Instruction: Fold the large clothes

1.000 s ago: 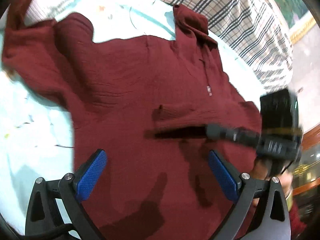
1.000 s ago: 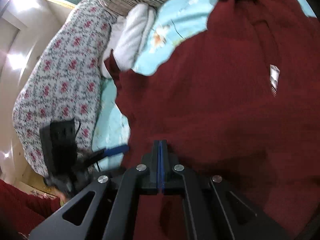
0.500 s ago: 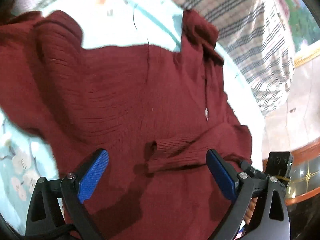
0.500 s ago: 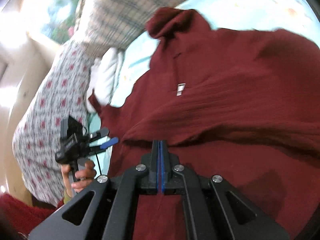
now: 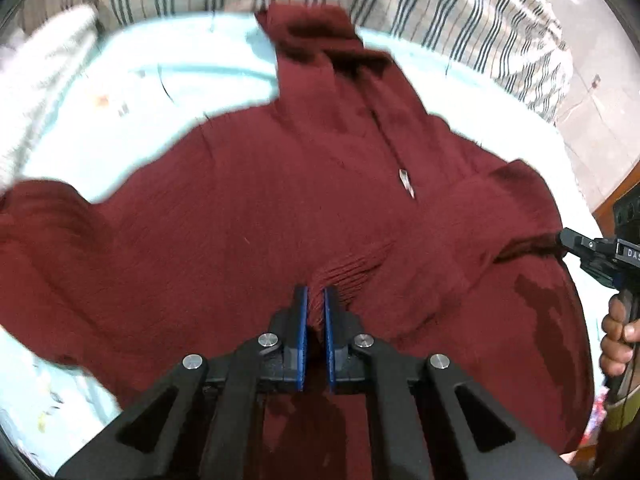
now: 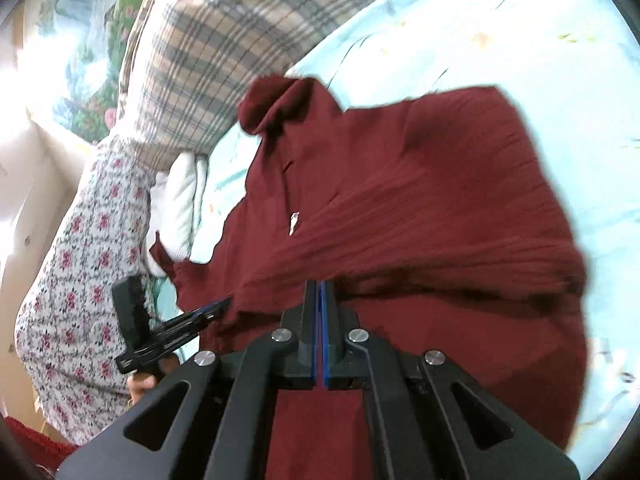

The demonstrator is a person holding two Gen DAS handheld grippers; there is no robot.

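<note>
The maroon sweater's ribbed cuff point(image 5: 346, 276) has just been clamped by the closing left gripper point(image 5: 315, 312); a sleeve fold point(image 6: 400, 276) is pinched by the right gripper point(image 6: 320, 300), apparently for folding inward.

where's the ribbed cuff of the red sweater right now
In the left wrist view, the cuff lies low at centre on the sweater, pinched in the left gripper, which has just closed on it.

matt ribbed knit sweater point(image 5: 248, 216) on smooth cotton sheet point(image 5: 168, 80)
</note>
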